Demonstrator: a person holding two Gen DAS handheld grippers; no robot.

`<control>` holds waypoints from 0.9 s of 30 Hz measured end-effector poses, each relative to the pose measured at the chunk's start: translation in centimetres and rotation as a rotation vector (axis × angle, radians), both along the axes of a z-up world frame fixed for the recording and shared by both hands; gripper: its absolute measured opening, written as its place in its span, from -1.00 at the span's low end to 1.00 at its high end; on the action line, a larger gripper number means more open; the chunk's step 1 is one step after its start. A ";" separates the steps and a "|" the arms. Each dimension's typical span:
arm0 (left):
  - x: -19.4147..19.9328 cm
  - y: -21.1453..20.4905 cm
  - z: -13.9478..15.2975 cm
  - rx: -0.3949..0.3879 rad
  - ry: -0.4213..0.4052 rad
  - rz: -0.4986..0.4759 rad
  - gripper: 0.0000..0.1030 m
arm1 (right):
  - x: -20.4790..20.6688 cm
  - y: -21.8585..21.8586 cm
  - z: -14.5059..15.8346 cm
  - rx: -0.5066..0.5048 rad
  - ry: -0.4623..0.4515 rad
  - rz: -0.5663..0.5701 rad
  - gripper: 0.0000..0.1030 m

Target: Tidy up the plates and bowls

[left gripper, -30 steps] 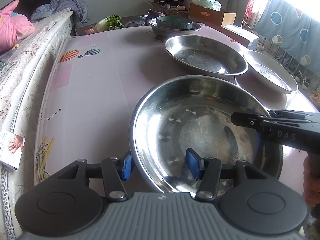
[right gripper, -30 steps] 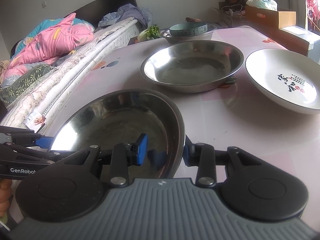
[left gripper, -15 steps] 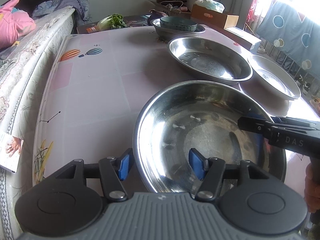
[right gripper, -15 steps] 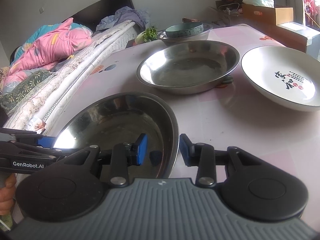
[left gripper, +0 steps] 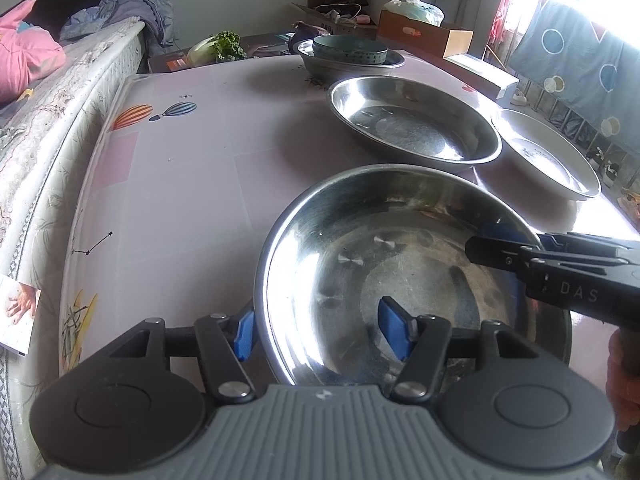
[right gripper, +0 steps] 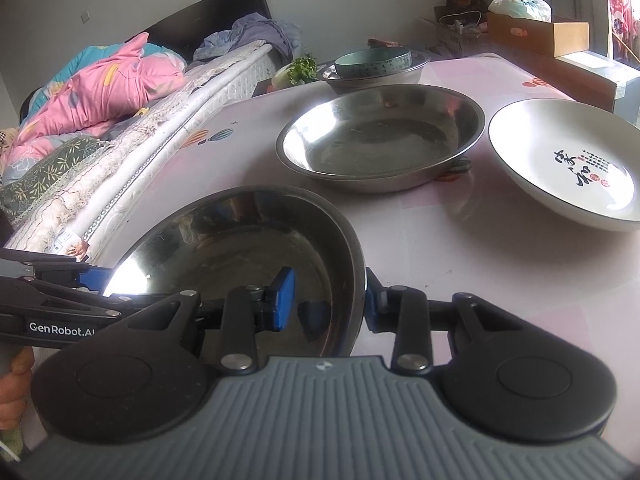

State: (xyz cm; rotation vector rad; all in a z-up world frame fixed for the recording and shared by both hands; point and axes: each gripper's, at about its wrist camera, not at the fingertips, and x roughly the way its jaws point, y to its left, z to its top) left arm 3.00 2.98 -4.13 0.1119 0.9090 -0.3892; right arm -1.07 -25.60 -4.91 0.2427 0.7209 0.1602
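I see the wide shallow stainless-steel dish [left gripper: 412, 280] sitting on the pink patterned tabletop [left gripper: 180, 184], nearest me. My left gripper [left gripper: 320, 334] straddles its near-left rim, one blue pad outside, one inside; its jaws have just been opening and stand apart, clear of the metal. My right gripper [right gripper: 326, 300] straddles the right rim; outer pad looks against the wall, inner pad off it, so jaws apart. A second steel dish [right gripper: 380, 136] and a white ceramic plate with black characters [right gripper: 560, 160] lie beyond.

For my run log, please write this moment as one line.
left tongs: just opened, astride steel dish rim | right tongs: astride rim, grip unclear
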 end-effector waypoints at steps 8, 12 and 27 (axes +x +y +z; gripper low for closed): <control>0.0 0.0 0.0 -0.002 -0.001 0.000 0.21 | -0.1 0.2 0.1 -0.016 -0.007 0.001 -0.35; -0.1 0.0 0.2 -0.001 -0.006 -0.001 0.21 | -0.2 0.1 0.2 -0.009 -0.010 0.001 -0.35; -0.7 -0.1 0.7 0.000 -0.022 -0.007 0.21 | -0.6 -0.5 0.6 0.007 -0.027 -0.002 -0.35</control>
